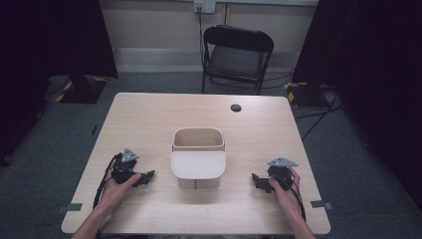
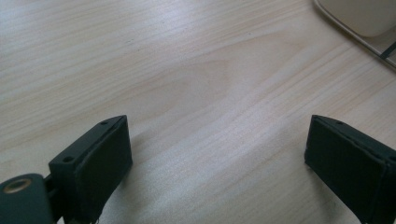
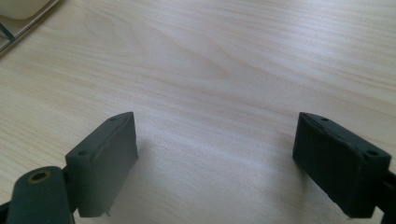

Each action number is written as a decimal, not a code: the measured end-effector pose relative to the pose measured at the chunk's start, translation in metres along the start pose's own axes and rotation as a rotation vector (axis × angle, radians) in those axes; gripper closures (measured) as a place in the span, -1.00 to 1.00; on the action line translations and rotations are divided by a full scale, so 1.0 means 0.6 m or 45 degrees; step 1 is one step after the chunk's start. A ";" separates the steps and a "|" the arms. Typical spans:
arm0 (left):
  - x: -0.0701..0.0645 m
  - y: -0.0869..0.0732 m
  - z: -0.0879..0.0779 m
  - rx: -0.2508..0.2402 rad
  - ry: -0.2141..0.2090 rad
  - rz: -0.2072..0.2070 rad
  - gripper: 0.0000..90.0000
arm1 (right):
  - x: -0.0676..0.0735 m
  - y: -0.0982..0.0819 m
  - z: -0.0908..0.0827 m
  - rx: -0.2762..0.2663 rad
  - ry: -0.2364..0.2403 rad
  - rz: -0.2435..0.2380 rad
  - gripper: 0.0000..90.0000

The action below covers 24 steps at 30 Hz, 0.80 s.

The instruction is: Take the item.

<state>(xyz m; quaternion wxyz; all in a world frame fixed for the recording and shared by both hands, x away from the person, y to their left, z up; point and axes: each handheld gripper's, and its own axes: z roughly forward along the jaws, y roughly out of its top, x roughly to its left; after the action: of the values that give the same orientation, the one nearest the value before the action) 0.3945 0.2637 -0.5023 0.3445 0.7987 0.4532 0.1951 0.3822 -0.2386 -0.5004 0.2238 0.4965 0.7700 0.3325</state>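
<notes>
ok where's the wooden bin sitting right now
In the high view, the wooden bin stands at the table's middle, toward the near edge, between the left gripper and the right gripper.

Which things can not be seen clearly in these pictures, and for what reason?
- Inside of the beige container: in the high view its front wall hides the floor, so contents cannot be told.
- The same container is cut by the frame edge in the left gripper view and the right gripper view.
- Left tongs and right tongs: too small in the high view to judge the jaws.
- Small dark round spot on the table: too small to identify.
</notes>
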 end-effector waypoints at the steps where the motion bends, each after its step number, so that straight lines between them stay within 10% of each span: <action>1: 0.000 0.000 0.000 0.001 -0.002 0.001 -0.85 | 0.000 0.000 0.000 0.000 0.000 0.000 -0.71; 24: -0.001 0.007 -0.018 -0.019 -0.034 -0.037 -0.56 | 0.000 0.000 0.000 0.001 0.000 -0.001 -0.71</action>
<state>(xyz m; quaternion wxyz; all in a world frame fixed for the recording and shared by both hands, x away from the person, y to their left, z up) 0.3897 0.2656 -0.4916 0.3594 0.7919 0.4585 0.1828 0.3822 -0.2387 -0.5004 0.2237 0.4962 0.7703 0.3323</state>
